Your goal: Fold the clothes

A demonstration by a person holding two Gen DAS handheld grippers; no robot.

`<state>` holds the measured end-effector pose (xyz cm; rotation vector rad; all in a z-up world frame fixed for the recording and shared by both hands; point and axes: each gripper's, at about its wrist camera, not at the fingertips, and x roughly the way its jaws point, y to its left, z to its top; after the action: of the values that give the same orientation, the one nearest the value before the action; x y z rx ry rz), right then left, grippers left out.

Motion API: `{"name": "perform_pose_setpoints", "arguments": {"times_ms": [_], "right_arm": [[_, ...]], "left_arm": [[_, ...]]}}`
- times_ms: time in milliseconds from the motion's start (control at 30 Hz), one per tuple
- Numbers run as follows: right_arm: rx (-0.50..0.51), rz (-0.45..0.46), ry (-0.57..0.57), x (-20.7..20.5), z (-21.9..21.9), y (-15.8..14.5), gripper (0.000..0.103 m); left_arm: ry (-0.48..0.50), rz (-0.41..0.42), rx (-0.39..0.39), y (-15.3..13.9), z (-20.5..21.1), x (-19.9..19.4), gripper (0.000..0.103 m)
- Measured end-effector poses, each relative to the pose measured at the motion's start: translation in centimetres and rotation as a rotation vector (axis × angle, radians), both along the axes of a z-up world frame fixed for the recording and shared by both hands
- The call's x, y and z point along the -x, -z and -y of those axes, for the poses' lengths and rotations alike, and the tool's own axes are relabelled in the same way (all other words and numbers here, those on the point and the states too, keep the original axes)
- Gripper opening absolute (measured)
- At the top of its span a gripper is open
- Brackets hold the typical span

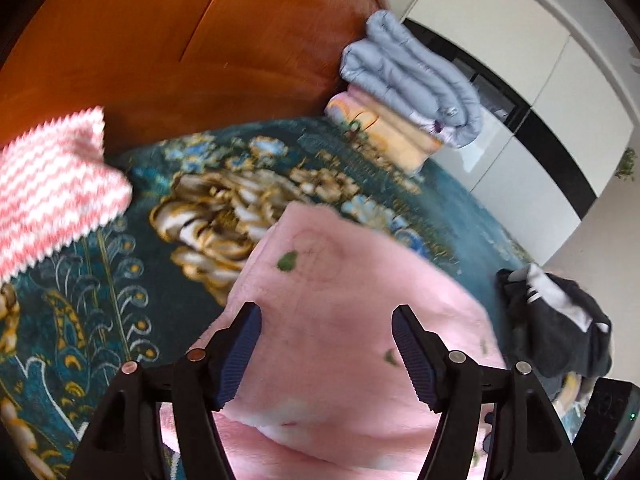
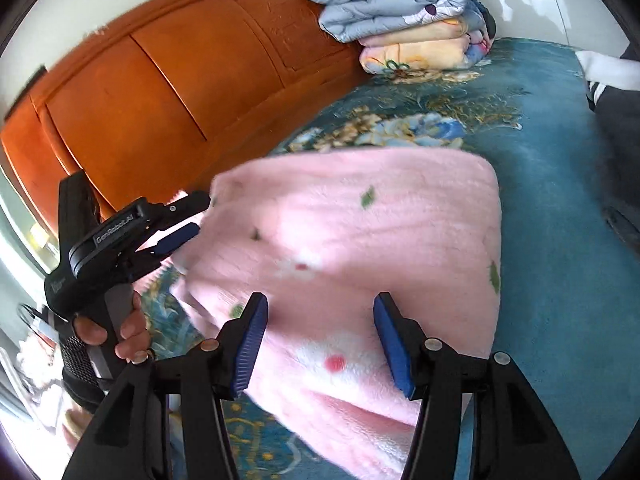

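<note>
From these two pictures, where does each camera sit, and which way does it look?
Left wrist: on the left gripper, looking down along its open fingers at the pink garment on the bed; headboard behind.
Right wrist: on the right gripper, fingers open over the same garment; the left gripper and the hand holding it show at left.
Shared: garment, bed, headboard, folded quilts.

Your pink fleece garment runs off the bottom edge in both wrist views, and it is motion-blurred. The dark clothing near the bed's right edge is too jumbled to identify. The striped cloth is cut off at the left.
</note>
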<state>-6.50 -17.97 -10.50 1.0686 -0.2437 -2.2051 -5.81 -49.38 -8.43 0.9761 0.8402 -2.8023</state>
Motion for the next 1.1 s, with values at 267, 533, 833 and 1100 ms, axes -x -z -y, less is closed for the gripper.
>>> {"name": "perform_pose_setpoints", "arguments": {"times_ms": [267, 533, 833, 1100], "right_arm": [[-0.011, -0.034, -0.006, -1.9, -0.9, -1.4, 0.056], [-0.010, -0.035, 0.052, -6.3, -3.7, 0.1, 0.057], [-0.090, 0.009, 0.149, -8.8, -4.4, 3.3, 0.056], [-0.150, -0.018, 0.156, -8.5, -1.5, 3.7, 0.081]], "left_arm": [[-0.009, 0.034, 0.107, -1.6, -1.8, -1.7, 0.072], [-0.040, 0.122, 0.139, -2.0, -4.3, -6.6, 0.072], [-0.128, 0.263, 0.289, 3.2, -8.4, -11.0, 0.072], [-0.140, 0.262, 0.344, 5.5, -9.6, -10.4, 0.092]]}}
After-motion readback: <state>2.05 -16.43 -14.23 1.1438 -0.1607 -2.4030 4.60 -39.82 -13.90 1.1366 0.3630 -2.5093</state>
